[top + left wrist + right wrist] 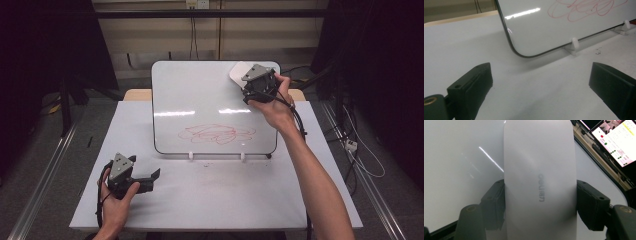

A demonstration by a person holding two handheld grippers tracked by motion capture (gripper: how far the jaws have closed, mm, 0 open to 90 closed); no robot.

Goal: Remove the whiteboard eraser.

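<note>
White plastic block: an eraser (pixel 540 182) with grey lettering on its face, clamped between the two black pads of the right tongs (pixel 540 203); it rises past the pad tips and out over the board

Right tongs: closed on the eraser, one pad pressed on each long side; in the high view (pixel 245 82) they sit at the board's top right corner, held in the right hand (pixel 272 102), with the eraser's pale rounded end (pixel 239 72) poking out beyond them towards the board's upper edge

Left tongs: open, pads well apart with bare worktop between them (pixel 541 82); in the high view (pixel 150 179) they rest low on the worktop in the left hand (pixel 116 200), pointing towards the board's lower left corner, nothing gripped

Whiteboard: glossy white, dark rim, rounded corners (pixel 210 107); propped on two small white clips (pixel 574 43) ahead of the left tongs, apart from them

Red scribble: looping marker lines (pixel 217 134) on the lower middle of the board, well below the right tongs and the eraser, above and right of the left tongs

Worktop: pale grey sheet (pixel 220 200) under the board and the left tongs

Behind right tongs: a lit screen (pixel 617 141) past the board's edge, text too small to read
</note>
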